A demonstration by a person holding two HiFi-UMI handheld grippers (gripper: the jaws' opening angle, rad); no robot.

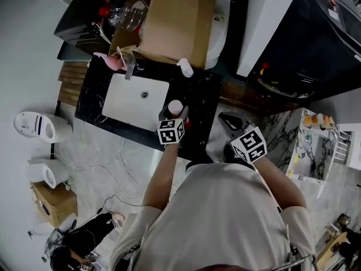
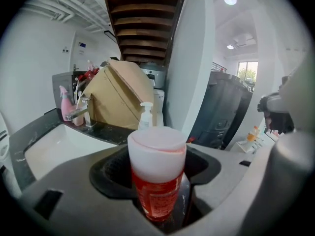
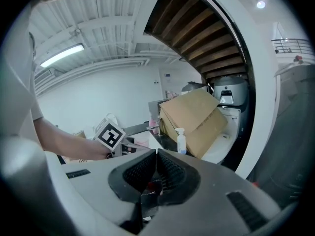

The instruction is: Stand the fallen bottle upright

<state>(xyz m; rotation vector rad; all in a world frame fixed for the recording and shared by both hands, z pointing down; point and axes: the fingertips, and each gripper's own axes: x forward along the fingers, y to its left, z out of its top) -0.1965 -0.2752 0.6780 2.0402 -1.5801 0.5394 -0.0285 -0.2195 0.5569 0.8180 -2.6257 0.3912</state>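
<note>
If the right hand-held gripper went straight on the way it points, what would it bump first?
The right hand-held gripper would probably meet the black counter first, just left of the pump bottle, before the box. Depth is unclear, so that's a guess.

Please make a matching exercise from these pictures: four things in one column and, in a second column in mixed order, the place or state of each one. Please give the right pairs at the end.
Things
1. red bottle
2. right tongs
3. pump bottle
4. pink spray bottle

Places or states
A. shut, with nothing between them
B. on the black counter, beside the cardboard box
C. gripped in the left tongs
D. next to the tap of the white sink

Pairs: 1-C, 2-A, 3-B, 4-D
</note>
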